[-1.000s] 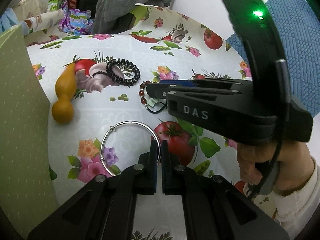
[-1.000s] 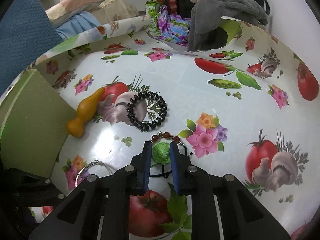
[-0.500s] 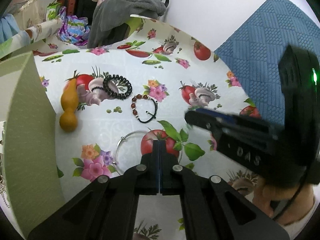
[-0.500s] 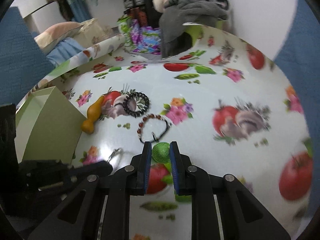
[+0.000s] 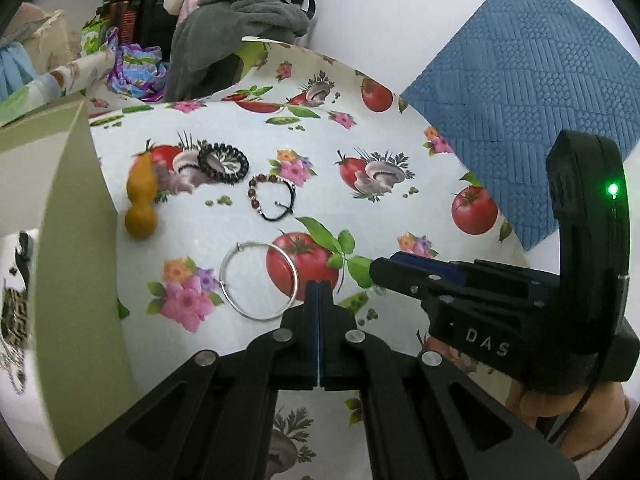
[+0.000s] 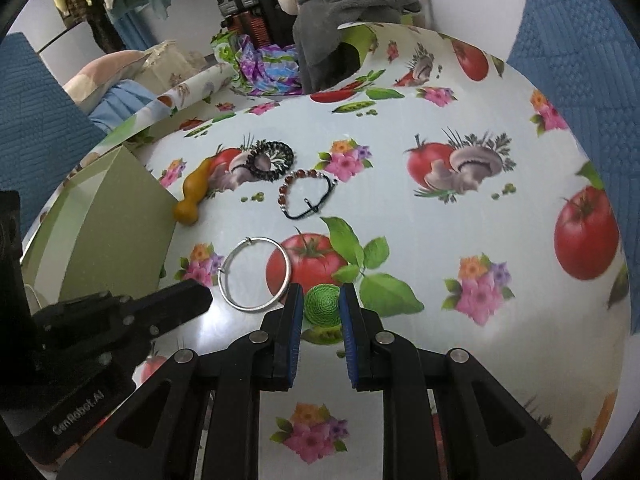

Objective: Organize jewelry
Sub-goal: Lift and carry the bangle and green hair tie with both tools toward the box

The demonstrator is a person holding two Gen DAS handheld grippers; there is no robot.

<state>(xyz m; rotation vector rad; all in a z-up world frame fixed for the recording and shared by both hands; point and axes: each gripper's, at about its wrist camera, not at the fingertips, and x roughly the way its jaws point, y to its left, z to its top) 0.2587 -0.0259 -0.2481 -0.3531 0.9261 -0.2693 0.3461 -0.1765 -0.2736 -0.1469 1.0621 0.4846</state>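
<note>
Right gripper (image 6: 320, 306) clamped on green woven disc (image 6: 322, 305) — disc face toward camera, left gripper (image 5: 319, 294) closed, empty, silver bangle (image 5: 259, 281) flat on tablecloth (image 5: 400, 216), orange gourd (image 5: 141, 199) lying lengthwise — narrow end away.

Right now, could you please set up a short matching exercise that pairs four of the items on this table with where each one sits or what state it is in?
Column one:
1. green woven disc
2. silver bangle
3. yellow gourd
4. left tool

Column two:
A. beside the green box
B. shut with nothing between its fingers
C. held in the right tool
D. lying flat, partly over a printed tomato

Pairs: 1-C, 2-D, 3-A, 4-B
</note>
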